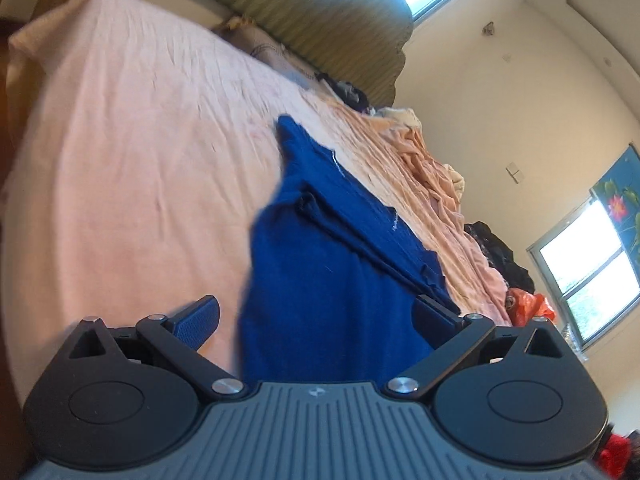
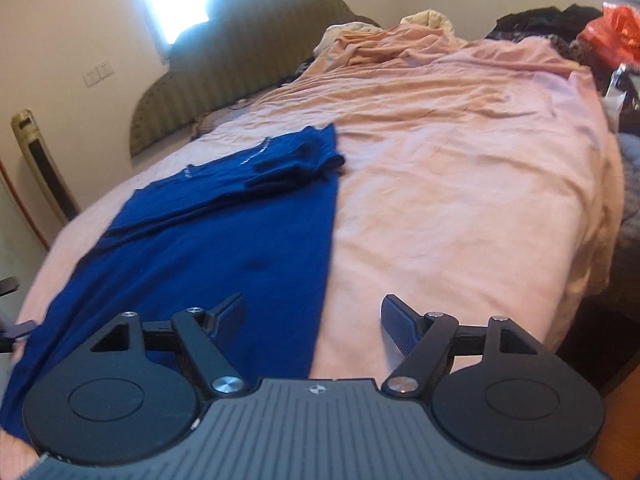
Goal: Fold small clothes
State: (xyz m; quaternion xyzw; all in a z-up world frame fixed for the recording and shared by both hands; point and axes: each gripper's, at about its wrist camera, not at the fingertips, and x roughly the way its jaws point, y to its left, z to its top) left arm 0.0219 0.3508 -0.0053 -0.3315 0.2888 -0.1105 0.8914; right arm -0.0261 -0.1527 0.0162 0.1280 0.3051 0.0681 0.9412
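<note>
A dark blue shirt [image 1: 320, 264] lies lengthwise on a pink bedsheet [image 1: 120, 152], its sleeves folded in over the body. My left gripper [image 1: 316, 316] is open just above the shirt's near hem, one finger over the sheet, the other over the cloth. From the right wrist view the same blue shirt [image 2: 224, 232] stretches away to the left, with its straight folded edge running down the middle. My right gripper [image 2: 314, 320] is open and straddles that edge near the hem, holding nothing. A bit of the left gripper [image 2: 16, 332] peeks in at the left edge.
A padded olive headboard [image 2: 240, 52] stands at the far end. A rumpled peach blanket [image 2: 400, 44] and pillows lie near it. Dark clothes [image 2: 532, 20] and an orange bag [image 2: 612, 36] are piled beyond the bed's right side. A tower fan [image 2: 44, 168] stands at the left wall.
</note>
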